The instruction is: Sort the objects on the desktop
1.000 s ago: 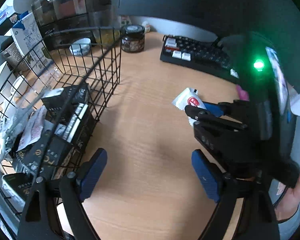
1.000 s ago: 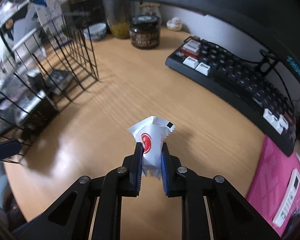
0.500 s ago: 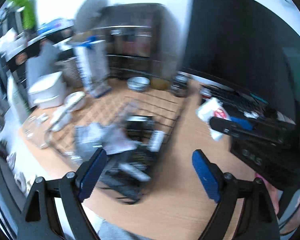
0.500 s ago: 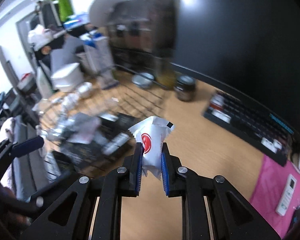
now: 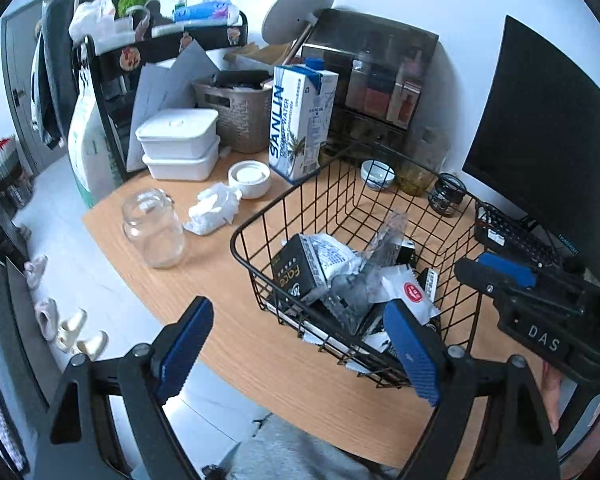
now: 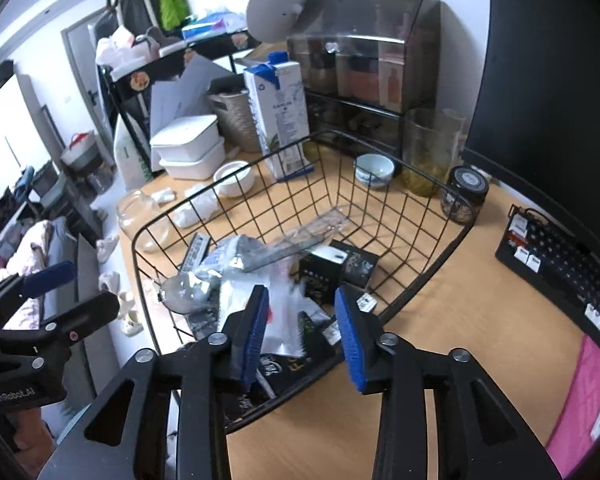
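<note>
Over the basket (image 6: 452,240) the right gripper (image 6: 302,328) was opening, with nothing between its pads. One white packet (image 5: 410,294) lay on the pile inside. The left gripper (image 5: 300,344) hung wide open and empty. A jar (image 5: 154,228) and tissue (image 5: 212,208) still sat near the desk's (image 5: 284,364) left edge.

Basket (image 5: 384,152): black wire grid, centre of frame. Table (image 5: 228,276): light wood grain. White packet (image 5: 410,294) in basket: red round mark. Carton (image 5: 300,120), upper centre: white with blue lettering. Tongs pads (image 6: 350,336): blue ribbed on black. Mat (image 6: 580,412), lower right: pink.
</note>
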`<state>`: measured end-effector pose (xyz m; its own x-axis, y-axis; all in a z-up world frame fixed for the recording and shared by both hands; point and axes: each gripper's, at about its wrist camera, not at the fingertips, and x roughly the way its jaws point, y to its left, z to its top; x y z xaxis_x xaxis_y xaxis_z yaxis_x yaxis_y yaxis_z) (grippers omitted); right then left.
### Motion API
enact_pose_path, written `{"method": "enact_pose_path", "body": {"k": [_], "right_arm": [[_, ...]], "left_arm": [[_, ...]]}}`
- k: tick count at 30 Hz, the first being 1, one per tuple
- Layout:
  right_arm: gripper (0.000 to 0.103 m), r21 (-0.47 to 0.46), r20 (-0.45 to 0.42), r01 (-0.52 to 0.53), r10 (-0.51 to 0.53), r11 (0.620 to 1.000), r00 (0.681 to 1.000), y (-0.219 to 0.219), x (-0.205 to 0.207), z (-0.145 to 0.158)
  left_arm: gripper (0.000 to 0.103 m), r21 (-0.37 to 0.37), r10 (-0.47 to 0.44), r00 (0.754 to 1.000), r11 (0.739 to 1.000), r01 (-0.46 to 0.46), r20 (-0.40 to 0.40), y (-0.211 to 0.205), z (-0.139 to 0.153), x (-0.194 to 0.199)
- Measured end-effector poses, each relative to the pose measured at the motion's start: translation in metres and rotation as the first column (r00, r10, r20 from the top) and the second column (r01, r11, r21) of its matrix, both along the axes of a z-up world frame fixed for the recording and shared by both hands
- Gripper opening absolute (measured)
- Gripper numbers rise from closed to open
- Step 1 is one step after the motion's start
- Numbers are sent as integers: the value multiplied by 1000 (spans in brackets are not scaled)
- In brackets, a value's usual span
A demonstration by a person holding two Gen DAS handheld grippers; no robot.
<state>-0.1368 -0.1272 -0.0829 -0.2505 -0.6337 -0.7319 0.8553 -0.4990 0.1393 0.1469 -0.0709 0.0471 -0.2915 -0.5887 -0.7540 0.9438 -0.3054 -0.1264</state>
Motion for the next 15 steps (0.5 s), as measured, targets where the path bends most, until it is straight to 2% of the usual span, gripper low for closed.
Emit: {"method": "enact_pose_path", "body": {"k": [2, 9, 10, 12, 15], "right_arm": [[47, -6, -6, 6, -6, 1000, 1000, 3, 2, 2], [49, -35, -29, 100, -101, 994, 994, 36, 21, 18], [51, -34, -39, 117, -118, 993, 992, 40, 24, 19], [62, -28, -73, 162, -164, 986, 984, 52, 37, 19], [63, -44, -103, 195, -198, 980, 975, 72, 54, 16]], "left_arm": [[88, -5, -3, 1000, 1000, 3, -1, 0, -1, 3], [88, -53, 0, 1000, 999, 2, 28, 16, 5, 10], [88, -58, -1, 1000, 998, 3, 31, 18, 6, 11], [88, -65, -10, 999, 998, 12, 43, 25, 5, 11], [88, -84, -17, 997, 996, 23, 70, 35, 4, 10]]}}
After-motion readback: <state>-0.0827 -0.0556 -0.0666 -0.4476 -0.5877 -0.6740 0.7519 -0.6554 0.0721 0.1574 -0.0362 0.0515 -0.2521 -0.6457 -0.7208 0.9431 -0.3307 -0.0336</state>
